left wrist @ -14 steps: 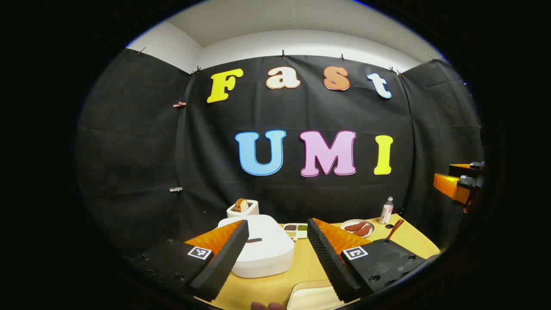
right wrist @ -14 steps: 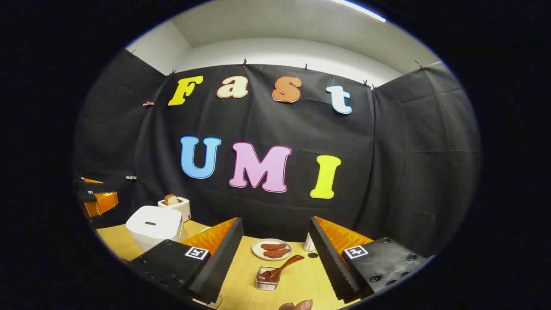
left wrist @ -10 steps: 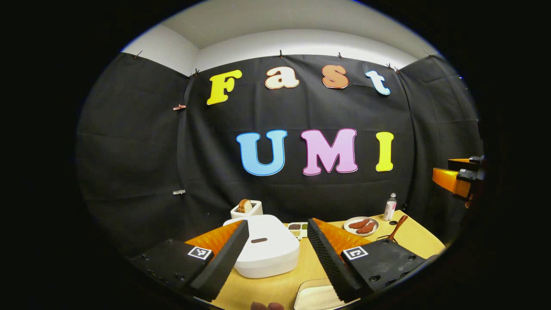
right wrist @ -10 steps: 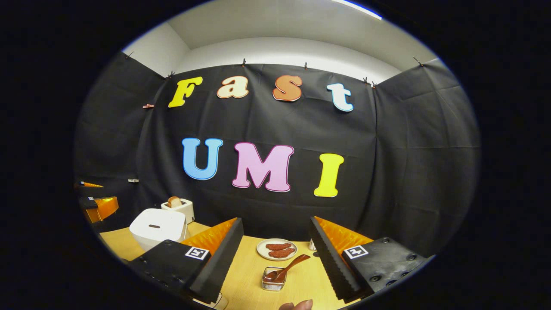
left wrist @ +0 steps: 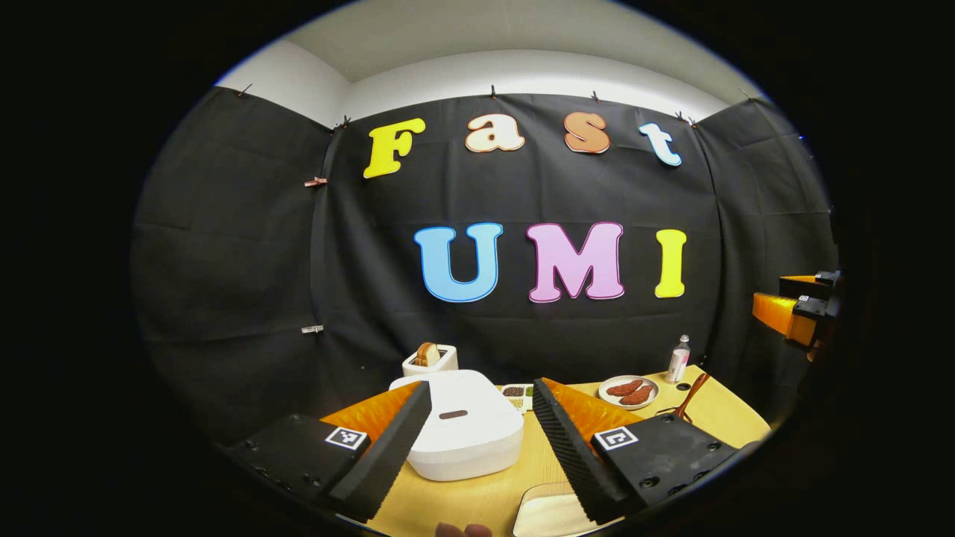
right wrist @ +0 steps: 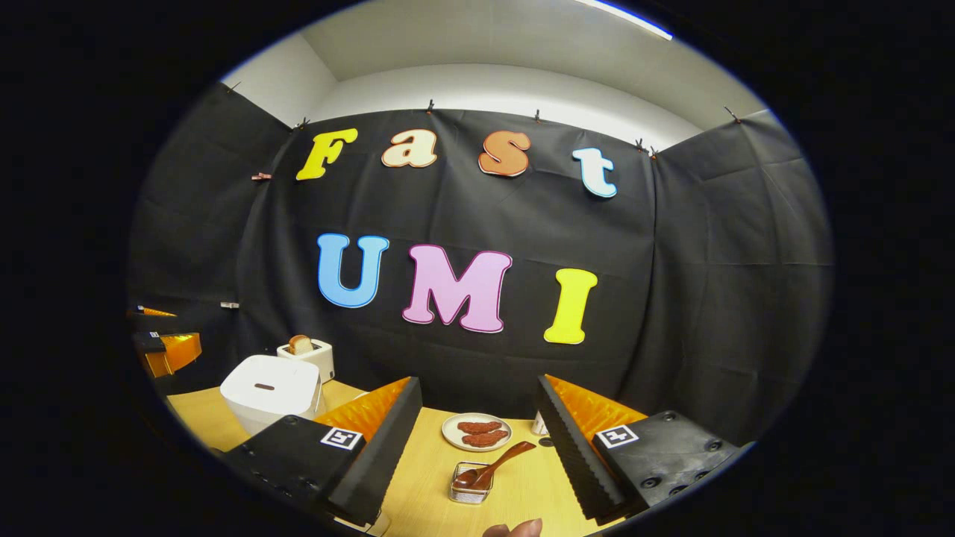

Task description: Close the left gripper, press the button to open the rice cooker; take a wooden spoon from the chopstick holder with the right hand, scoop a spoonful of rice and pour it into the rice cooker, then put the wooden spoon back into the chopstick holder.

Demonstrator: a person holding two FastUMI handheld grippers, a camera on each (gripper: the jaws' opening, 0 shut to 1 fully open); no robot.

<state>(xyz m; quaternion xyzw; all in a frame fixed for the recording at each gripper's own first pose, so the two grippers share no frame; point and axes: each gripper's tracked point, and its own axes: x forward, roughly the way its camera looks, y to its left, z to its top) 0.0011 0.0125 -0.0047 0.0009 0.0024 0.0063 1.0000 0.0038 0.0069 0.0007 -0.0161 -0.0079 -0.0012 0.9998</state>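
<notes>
The left gripper (left wrist: 477, 440) hangs above the counter (left wrist: 485, 500) with its fingers (left wrist: 388, 447) wide apart, the closed cooker (left wrist: 466, 432) straight ahead at 12 o'clock and its button (left wrist: 453, 414) on the lid. The right gripper (right wrist: 477, 447) is likewise spread and empty; the spoon (right wrist: 496, 468) leans in its holder (right wrist: 468, 483) between the fingers at 12 o'clock.

Risks, as I judge them: pressing with the fingers still apart, they would straddle the small button and miss it, or push the cooker back across the counter. The right fingers could knock over the light-looking holder when pinching the tilted handle, or nudge the plate (right wrist: 477, 432) just behind it at 12 o'clock.

Count: one cooker, one spoon, one holder, one toaster (left wrist: 429, 360) with one slice, one plate bearing two brown pieces, one bottle (left wrist: 677, 359), one divided dish (left wrist: 516, 395) of grains, two grippers. Which container holds the rice I cannot tell.
</notes>
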